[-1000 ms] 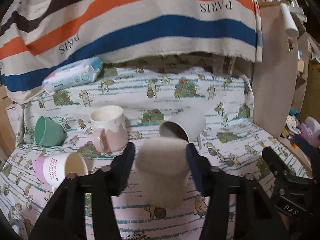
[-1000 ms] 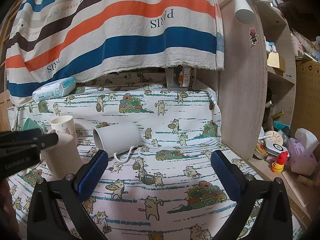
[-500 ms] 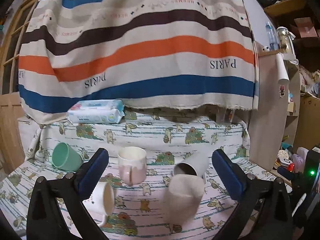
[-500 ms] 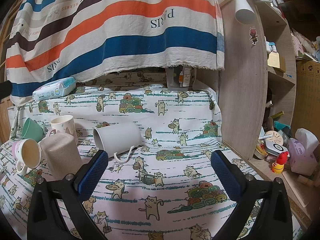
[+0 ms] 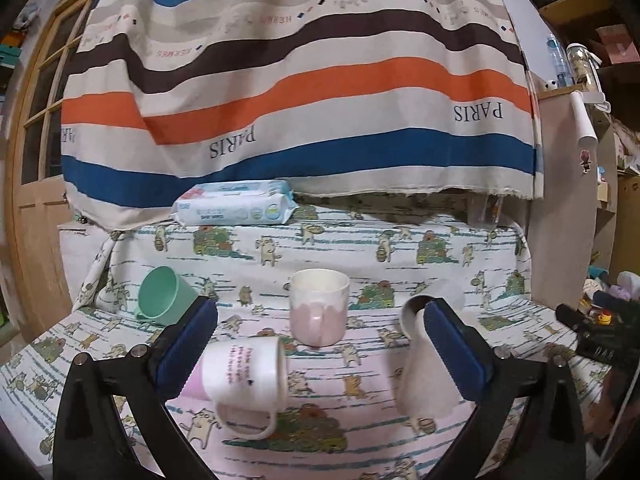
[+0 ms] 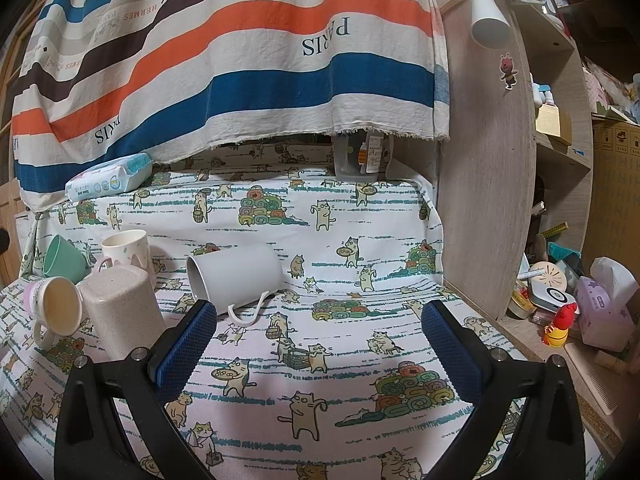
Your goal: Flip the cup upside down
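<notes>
Beige cup sits upside down at lower left of right view, beside mugs. Both hand-held grippers, left & right, gape empty. Looks light, rigid plastic, prob slick; I'd pinch mid-wall.

Striped PARIS cloth hangs at back; cat-print sheet covers the surface. Wooden door at left, cluttered wood shelf unit at right w/ white lamp.

Home room: cat-print cloth, striped towel, cluttered shelves w/ toiletries.
</notes>
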`<state>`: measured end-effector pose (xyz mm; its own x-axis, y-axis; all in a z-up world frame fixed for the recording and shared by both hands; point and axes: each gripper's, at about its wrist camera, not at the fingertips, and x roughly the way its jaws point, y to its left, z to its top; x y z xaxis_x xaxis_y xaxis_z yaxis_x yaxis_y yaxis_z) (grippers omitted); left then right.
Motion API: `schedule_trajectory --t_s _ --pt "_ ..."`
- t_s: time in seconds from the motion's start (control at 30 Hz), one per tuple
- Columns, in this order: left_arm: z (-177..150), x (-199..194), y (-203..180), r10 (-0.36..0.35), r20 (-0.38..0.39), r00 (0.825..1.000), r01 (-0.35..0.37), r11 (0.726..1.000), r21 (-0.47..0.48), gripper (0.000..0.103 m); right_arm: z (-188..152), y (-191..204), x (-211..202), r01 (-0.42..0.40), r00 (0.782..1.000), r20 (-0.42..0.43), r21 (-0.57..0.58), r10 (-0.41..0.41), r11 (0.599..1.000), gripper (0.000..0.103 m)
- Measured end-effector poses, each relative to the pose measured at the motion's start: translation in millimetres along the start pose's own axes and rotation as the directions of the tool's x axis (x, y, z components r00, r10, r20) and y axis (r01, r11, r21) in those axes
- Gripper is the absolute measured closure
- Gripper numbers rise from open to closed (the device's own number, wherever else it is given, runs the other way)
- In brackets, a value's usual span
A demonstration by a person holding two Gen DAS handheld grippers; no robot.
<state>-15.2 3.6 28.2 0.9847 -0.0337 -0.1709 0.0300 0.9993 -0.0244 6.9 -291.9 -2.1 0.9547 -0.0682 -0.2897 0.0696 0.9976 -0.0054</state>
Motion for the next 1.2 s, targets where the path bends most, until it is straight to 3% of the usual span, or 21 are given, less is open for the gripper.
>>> schedule_trajectory --t_s 0.43,0.63,0.7,1.2 --pt "-18 7 18 -0.013 -0.027 1.000 0.012 1.000 -0.028 0.000 0 0 1 0.000 1.000 -0.003 -0.003 0.000 1.000 0.000" --pt "-22 19 18 0.053 -0.100 0.994 -0.055 0.998 -0.016 0.000 0 0 1 0.000 1.000 -0.003 -0.002 0.000 1.000 0.000" --pt "-23 25 18 0.046 -0.132 0.990 -0.048 0.999 -0.014 0.000 0 1 1 0.000 1.000 -0.003 -0.003 0.000 1.000 0.000" --pt "-25 25 8 0.006 -0.142 0.990 -0.003 1.000 0.020 0.000 -1 0 2 -0.002 1.000 -0.003 -0.004 0.002 1.000 0.000"
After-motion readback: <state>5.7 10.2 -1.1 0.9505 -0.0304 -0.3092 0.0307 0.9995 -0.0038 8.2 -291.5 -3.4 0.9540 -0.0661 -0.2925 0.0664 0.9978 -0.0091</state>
